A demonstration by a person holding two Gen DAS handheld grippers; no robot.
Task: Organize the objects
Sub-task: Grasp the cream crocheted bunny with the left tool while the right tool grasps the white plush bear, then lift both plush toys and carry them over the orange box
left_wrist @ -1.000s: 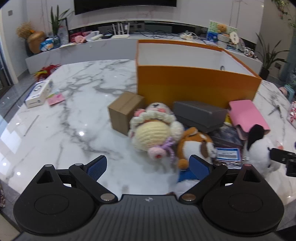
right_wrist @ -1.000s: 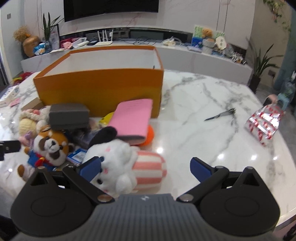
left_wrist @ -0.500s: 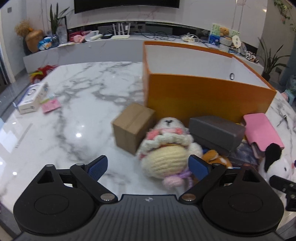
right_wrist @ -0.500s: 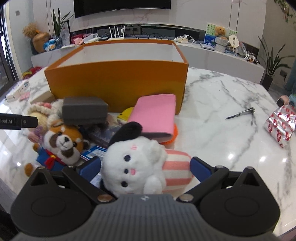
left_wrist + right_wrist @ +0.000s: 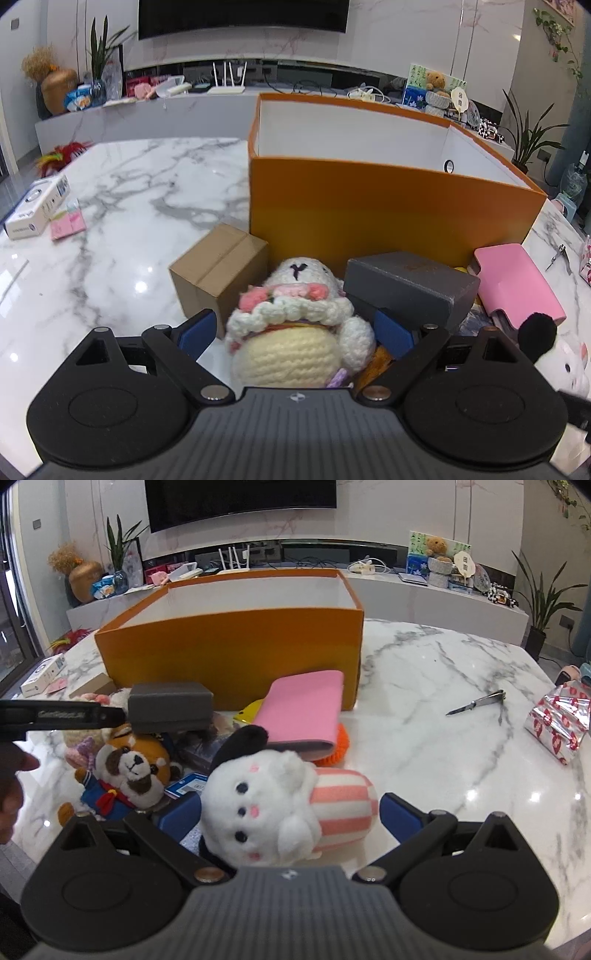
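A big orange box [image 5: 388, 206] [image 5: 236, 657], open on top and white inside, stands on the marble table [image 5: 122, 206]. In front of it lies a pile of things. My left gripper [image 5: 295, 330] is open, its blue pads either side of a cream crocheted sheep doll [image 5: 295, 332]. My right gripper [image 5: 290, 812] is open around a white plush [image 5: 266, 801] with a pink-striped body and a black ear. A red-panda plush [image 5: 129, 771], a grey box [image 5: 410, 284] [image 5: 170, 705] and a pink pouch [image 5: 517, 288] [image 5: 303, 710] lie between them.
A brown carton [image 5: 218, 273] sits left of the sheep. A white carton [image 5: 37, 206] and pink notes [image 5: 68, 225] lie far left. Nail clippers [image 5: 476, 703] and a foil gift bag [image 5: 557, 723] lie on the right. A hand [image 5: 11, 794] shows at the left edge.
Both grippers moved forward into the pile: the left one swung onto the sheep doll, the right one closed in until the white plush sits between its open fingers.
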